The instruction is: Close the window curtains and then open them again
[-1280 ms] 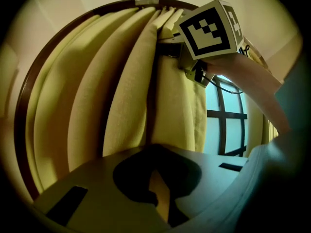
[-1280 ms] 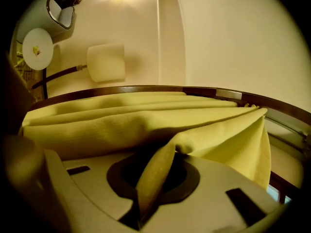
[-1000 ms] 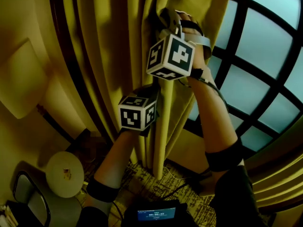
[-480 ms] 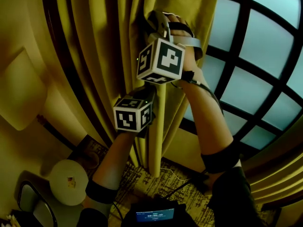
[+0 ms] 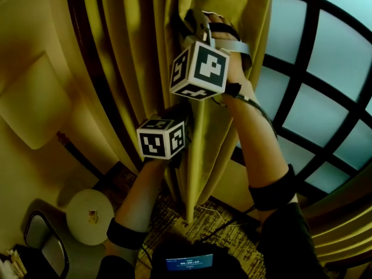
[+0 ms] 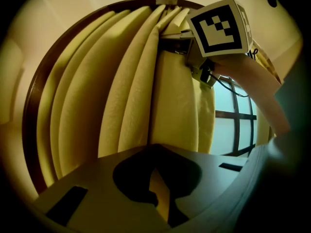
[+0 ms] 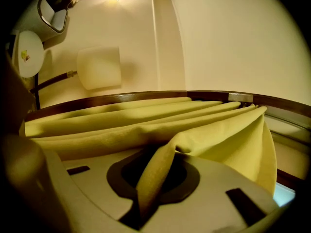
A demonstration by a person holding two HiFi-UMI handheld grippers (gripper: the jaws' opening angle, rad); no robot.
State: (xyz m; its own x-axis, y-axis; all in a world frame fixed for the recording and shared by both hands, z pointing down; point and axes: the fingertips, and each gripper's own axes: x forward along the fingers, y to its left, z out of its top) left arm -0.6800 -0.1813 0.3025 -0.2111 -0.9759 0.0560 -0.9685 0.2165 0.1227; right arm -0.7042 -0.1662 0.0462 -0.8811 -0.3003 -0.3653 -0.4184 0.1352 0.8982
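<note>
In the head view, no writing is coming through legibly. At the lower left, the small round white table [image 5: 87, 217] is carrying a tiny sticker too small to read. At the bottom centre, the dark little screen [image 5: 189, 262] is glowing with a pale-blue line that cannot be read. The black-and-white marker cubes are showing only square patterns.

The yellow pleated fabric curtain [image 5: 133, 68] is hanging gathered in deep folds left of centre. Its free edge is falling beside the dark-framed grid window [image 5: 325, 80], whose pale panes are lying uncovered on the right.

The left gripper [image 6: 159, 193] is sitting lower on the curtain's edge. Its own view is showing the jaws closed tight, with a thin strip of yellow cloth pinched between them. The right gripper [image 7: 151, 193] is reaching higher up the same edge. Its jaws are standing narrowly apart, clamping a thicker fold of the cloth.

The head view is hiding both sets of jaws behind the cubes and the cloth, so only the gripper views are revealing the grips. The left gripper view is also catching the right gripper's cube against the curtain above. Only the right gripper view is taking in a cream lampshade [image 7: 99, 67] on the wall.
</note>
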